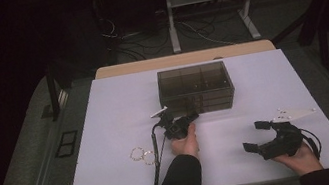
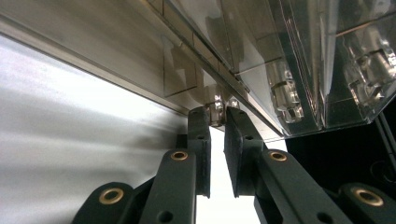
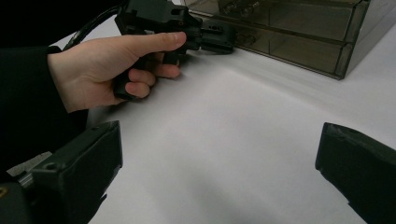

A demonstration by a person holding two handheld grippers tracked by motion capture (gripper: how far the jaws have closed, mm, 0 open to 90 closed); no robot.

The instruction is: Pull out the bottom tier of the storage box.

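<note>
Near the table's [image 1: 116, 181] front right corner the right gripper [image 1: 256, 138] rests with jaws spread wide, nothing between them. Toward the middle, the left gripper [image 2: 217, 116] pinches a clear knob [image 2: 215, 108] low on the front of the smoked drawer box [image 1: 196, 88], which stands centre-back.

Right gripper [image 3: 219, 172]: own two black jaws stand wide apart at the bottom corners, nothing between them, bare white table surface [image 3: 224, 121] below. Upper left: person's left hand [image 3: 107, 70], dark sleeve, wrapped round the black left gripper [image 3: 219, 35], whose tip sits against the lower front of the smoky transparent plastic drawer box [image 3: 299, 32] along the top edge
</note>
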